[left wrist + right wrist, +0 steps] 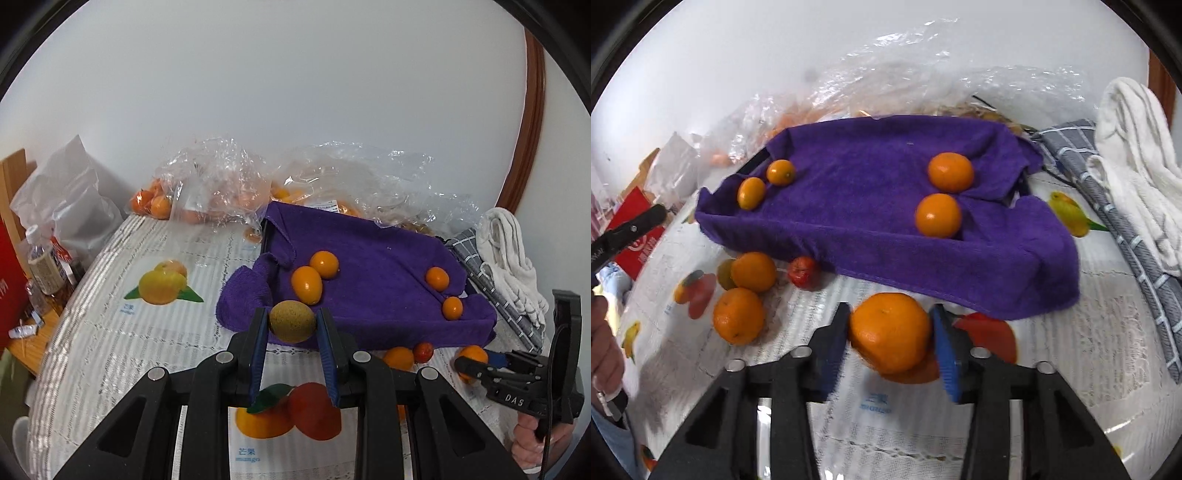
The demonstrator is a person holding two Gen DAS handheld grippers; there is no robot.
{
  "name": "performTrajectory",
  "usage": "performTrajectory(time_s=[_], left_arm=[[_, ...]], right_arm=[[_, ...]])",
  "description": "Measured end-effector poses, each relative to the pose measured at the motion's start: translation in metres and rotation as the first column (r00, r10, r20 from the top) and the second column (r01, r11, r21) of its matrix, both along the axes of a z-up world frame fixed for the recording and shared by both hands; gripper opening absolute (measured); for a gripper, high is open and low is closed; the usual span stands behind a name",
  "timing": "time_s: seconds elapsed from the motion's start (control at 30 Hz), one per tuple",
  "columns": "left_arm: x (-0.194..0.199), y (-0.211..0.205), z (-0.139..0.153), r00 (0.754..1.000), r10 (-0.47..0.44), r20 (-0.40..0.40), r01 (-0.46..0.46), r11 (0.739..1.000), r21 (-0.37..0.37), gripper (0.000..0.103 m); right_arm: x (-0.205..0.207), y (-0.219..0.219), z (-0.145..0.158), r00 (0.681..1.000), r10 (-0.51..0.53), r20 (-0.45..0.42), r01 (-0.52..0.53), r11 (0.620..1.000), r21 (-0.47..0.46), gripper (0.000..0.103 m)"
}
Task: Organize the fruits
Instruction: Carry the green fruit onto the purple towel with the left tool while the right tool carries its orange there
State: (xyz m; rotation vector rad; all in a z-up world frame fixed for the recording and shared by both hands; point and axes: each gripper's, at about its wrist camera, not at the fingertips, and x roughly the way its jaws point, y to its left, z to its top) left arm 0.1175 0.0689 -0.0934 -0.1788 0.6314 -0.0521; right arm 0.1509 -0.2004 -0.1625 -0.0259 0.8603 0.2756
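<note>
A: Starting with the left wrist view, what has the left gripper (291,321) got?

B: Its blue pads press on both sides of a speckled yellow-green fruit (291,320), clamped at the fingertips. Just beyond lies the purple towel (369,273) draped over a tray, with four kumquats (306,284) on it. To the gripper's right, on the printed tablecloth (110,332), sit an orange (399,357) and a small red fruit (423,351). Farther right is the right gripper (471,363), around another orange.

A: And the right wrist view?

B: The right gripper (892,339) has a mandarin (890,332) between its pads, both touching it; the picture is blurred. The towel (868,229) lies straight ahead. Two oranges (738,315) and the red fruit (802,271) rest ahead to the left, in front of the towel's edge. Clear plastic bags (905,74) lie beyond it.
</note>
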Motion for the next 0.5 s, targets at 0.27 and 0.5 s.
performTrajectory(time_s=[0.27,0.5], left_arm=[[0.004,-0.003,0.014,1.000,-0.001,0.003,0.000,0.999,0.037,0.025],[0.025,-0.014,0.035,1.000,0.001,0.023,-0.002,0.999,0.049,0.025]], right_arm=[[-0.003,-0.018,0.021,0.998,-0.052,0.042,0.051,0.998,0.027,0.041],[0.013,-0.039,0.067,0.987,-0.103,0.124,0.100,0.994,0.031,0.041]])
